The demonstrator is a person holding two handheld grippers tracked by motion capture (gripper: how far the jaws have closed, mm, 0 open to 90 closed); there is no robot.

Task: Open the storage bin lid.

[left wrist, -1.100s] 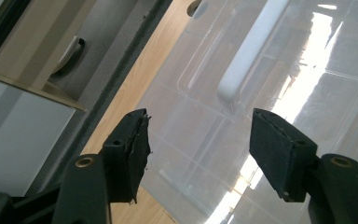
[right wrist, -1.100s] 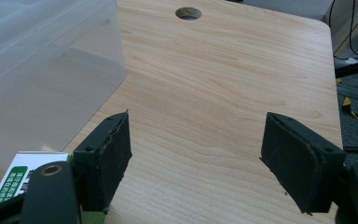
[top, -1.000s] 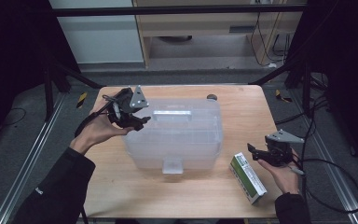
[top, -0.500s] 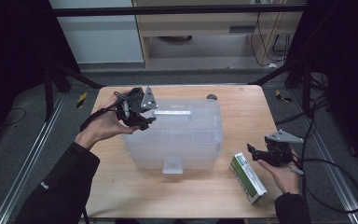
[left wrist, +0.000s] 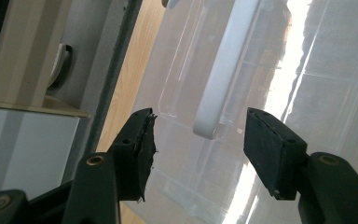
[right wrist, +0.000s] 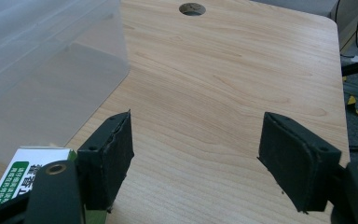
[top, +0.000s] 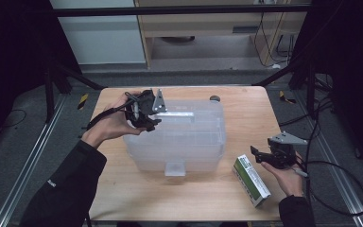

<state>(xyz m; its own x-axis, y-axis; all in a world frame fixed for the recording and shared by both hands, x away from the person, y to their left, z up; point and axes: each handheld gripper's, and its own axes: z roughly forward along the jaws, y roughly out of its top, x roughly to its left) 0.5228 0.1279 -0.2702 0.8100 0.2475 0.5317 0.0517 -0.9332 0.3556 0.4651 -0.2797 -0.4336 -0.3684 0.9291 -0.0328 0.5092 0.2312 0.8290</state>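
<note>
A: High view first — what's changed?
B: The left gripper [top: 147, 117] has slid from the table's 9 o'clock edge in over the box [top: 179, 137] (clear plastic, lidded, mid-table), and now hangs over the lid's 10 o'clock corner. I'd judge it's lining up on the handle [top: 178, 114] to open or lift the box.
A: And the right gripper [top: 261, 157]?
B: At 4 o'clock, just beside the carton [top: 251, 178], jaws wide, gripping nothing.
A: Left gripper view?
B: The white handle [left wrist: 221, 70] ends between the jaws — they've just been closing a little, yet stand well apart, and neither pad presses on it.
A: Right gripper view?
B: Jaws spread over bare table [right wrist: 223, 79]; the carton [right wrist: 23, 175] lies behind the 8 o'clock jaw, the box wall [right wrist: 46, 70] at 10 o'clock.
</note>
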